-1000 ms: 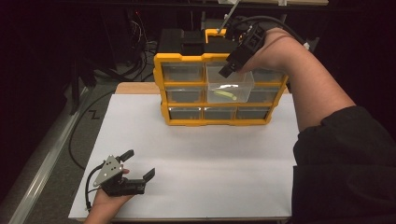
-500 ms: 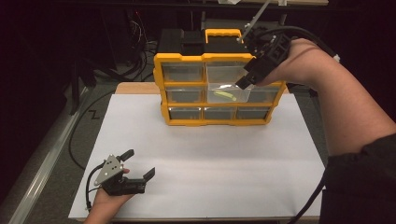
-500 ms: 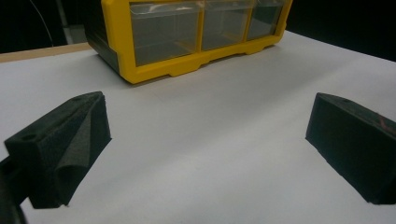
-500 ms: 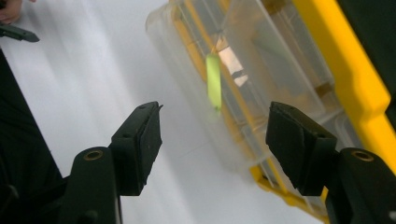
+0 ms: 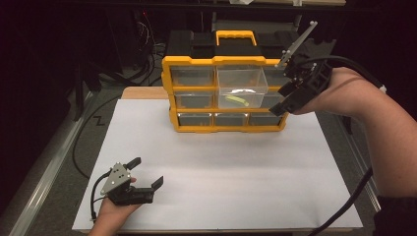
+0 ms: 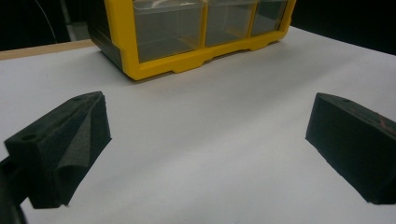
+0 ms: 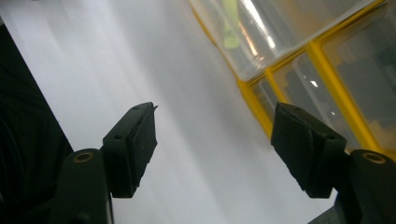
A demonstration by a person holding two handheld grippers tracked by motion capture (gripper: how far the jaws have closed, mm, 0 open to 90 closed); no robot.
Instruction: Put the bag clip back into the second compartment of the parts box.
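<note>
The left hand-held gripper (image 5: 146, 172) sits at the lower left of the high view, its jaws spread wide, the hand (image 5: 114, 211) entering from the bottom edge. The right hand-held gripper (image 5: 281, 102) is raised at the upper right, jaws apart, on a forearm (image 5: 388, 132) reaching in from the right edge.

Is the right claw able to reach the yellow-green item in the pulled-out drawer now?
Probably yes. The right claw is open beside the pulled-out drawer, whose top is open, and nothing covers the yellow-green item inside. It would have to rise over the drawer wall first.
</note>
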